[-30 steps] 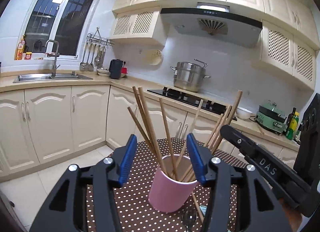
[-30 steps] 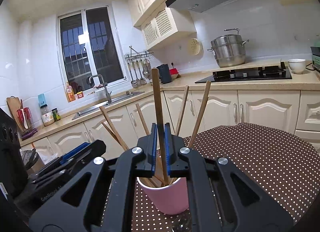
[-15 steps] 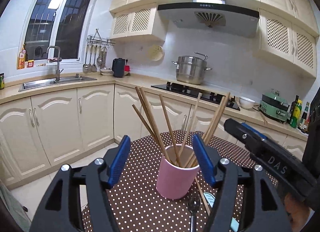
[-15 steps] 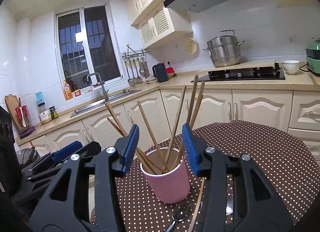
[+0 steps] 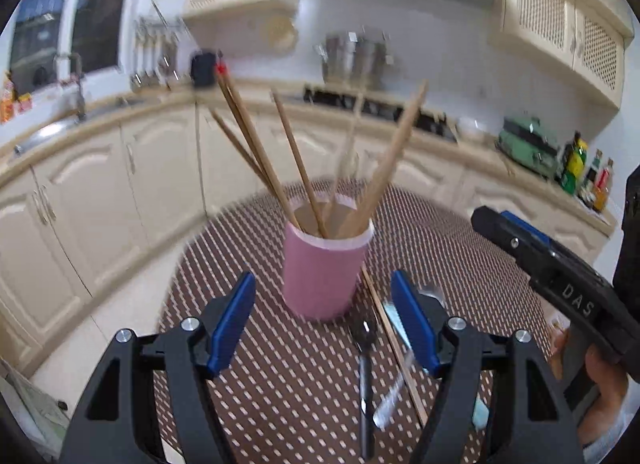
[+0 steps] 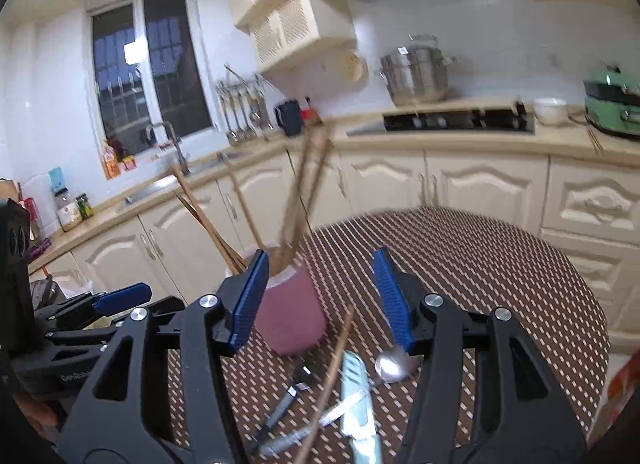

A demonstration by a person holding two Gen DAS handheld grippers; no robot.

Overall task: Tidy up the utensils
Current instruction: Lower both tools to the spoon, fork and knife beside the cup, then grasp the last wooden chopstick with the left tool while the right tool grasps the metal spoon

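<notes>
A pink cup (image 5: pixel 323 269) stands on the brown dotted tablecloth (image 5: pixel 280 392) and holds several wooden chopsticks (image 5: pixel 256 144). In front of it lie a loose chopstick (image 5: pixel 394 348), a black-handled spoon (image 5: pixel 365 376) and a pale blue-handled knife (image 6: pixel 356 396). My left gripper (image 5: pixel 323 322) is open and empty, just short of the cup. My right gripper (image 6: pixel 318 302) is open and empty above the loose utensils, with the cup (image 6: pixel 292 316) by its left finger. A metal spoon (image 6: pixel 394 366) lies near its right finger.
The round table's edge (image 6: pixel 580 276) curves off to the right. Cream kitchen cabinets (image 5: pixel 100 184) and a counter ring the room, with a sink (image 6: pixel 160 184), a hob (image 6: pixel 456 120) and a steel pot (image 6: pixel 416 76). The right gripper's body (image 5: pixel 560 276) shows in the left wrist view.
The right gripper has opened, let go of a chopstick into the cup and pulled back. Both grippers have drawn back and tilted down, so the loose utensils show.
</notes>
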